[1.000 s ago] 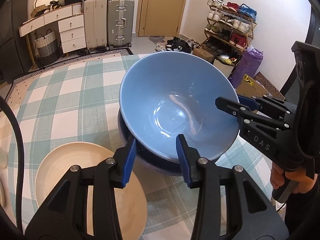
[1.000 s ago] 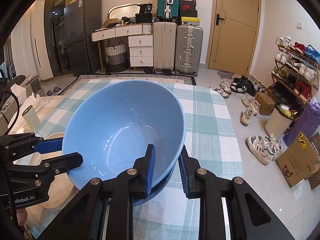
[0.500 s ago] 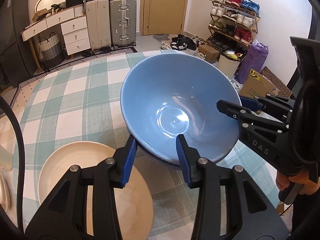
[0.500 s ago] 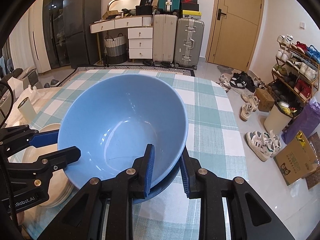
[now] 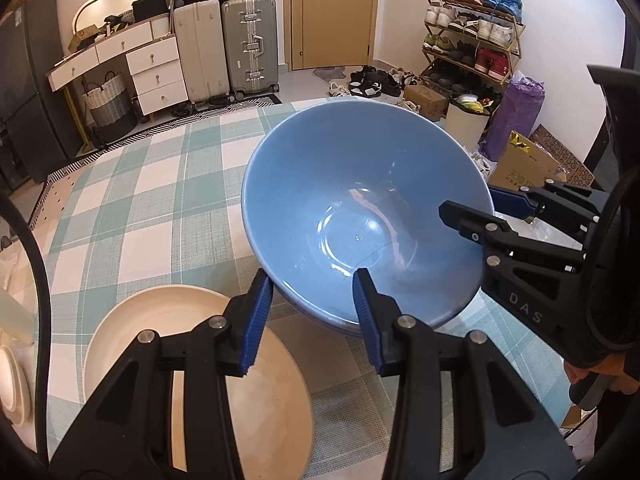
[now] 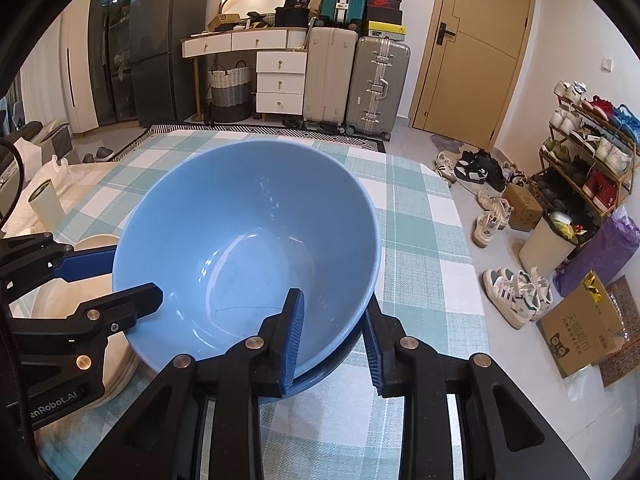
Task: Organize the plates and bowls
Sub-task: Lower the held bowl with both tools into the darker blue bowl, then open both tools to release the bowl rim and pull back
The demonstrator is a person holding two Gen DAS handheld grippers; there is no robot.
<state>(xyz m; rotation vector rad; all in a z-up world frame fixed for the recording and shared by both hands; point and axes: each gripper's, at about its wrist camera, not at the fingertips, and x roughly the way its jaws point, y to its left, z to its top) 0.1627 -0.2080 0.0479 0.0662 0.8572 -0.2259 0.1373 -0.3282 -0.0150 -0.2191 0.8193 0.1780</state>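
Both claws straddle the blue bowl, right claw opening, on the checked tablecloth near suitcases.

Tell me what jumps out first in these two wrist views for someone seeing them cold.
The big light-blue bowl fills the middle of both views, nested in a darker bowl on the green-checked tablecloth. Both hand-held grippers straddle its rim: the left hand-held gripper at the near edge, the right hand-held gripper with its jaws opening around the rim. A cream plate lies beside the bowls, under the left hand-held gripper.
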